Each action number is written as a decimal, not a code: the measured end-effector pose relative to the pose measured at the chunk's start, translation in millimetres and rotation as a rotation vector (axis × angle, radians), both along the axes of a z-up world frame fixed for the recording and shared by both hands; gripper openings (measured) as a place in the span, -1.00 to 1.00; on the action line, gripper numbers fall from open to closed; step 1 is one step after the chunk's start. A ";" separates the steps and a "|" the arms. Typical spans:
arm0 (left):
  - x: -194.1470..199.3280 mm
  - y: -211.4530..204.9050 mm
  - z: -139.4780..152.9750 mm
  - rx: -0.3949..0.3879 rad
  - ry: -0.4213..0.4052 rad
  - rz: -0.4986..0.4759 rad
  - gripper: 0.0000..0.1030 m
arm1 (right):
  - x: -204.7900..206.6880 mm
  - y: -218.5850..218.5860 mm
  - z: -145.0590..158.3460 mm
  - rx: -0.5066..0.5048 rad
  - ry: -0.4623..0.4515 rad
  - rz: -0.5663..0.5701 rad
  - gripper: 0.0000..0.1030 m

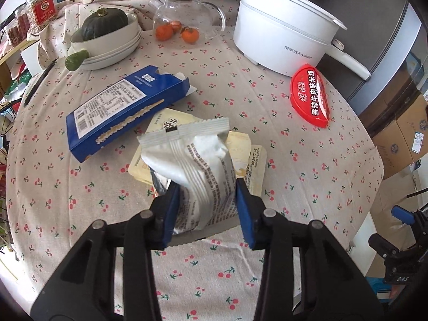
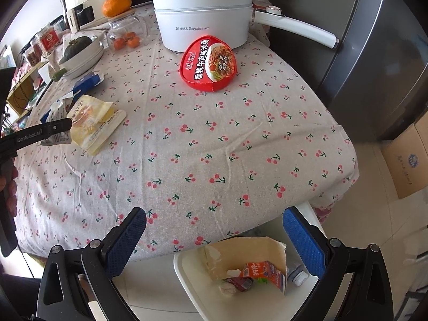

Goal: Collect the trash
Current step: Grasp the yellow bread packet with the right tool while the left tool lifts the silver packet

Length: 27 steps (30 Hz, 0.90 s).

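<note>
Silvery foil wrapper (image 1: 192,171) pinched between left gripper (image 1: 204,203) pads: light, crinkly, slippery (likely empty); grip mid-body. Right gripper (image 2: 214,243) spread wide, holding 0 items.

white pot (image 1: 283,40) | glass teapot (image 1: 184,18) | squash (image 1: 104,24) in bowls (image 1: 112,50)

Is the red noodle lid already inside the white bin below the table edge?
No, the red noodle lid lies on the cherry tablecloth before the white pot, while the white bin holds other trash.
</note>
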State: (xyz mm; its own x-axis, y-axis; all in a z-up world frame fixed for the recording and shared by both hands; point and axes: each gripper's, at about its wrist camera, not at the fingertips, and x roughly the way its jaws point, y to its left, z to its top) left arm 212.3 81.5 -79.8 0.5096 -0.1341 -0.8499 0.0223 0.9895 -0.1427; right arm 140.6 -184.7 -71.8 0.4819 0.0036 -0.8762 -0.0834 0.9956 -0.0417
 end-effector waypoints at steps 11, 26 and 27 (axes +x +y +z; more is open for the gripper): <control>-48.8 34.8 20.3 -0.073 -0.054 -0.017 -0.17 | 14.3 52.9 -9.0 0.095 -0.038 0.101 1.00; -70.5 100.5 13.1 -0.133 -0.046 0.029 -0.17 | 46.7 178.0 -45.7 -0.062 -0.162 0.344 0.94; -71.2 102.0 12.1 -0.132 -0.044 0.028 -0.17 | 49.7 183.3 -48.7 -0.079 -0.167 0.354 0.91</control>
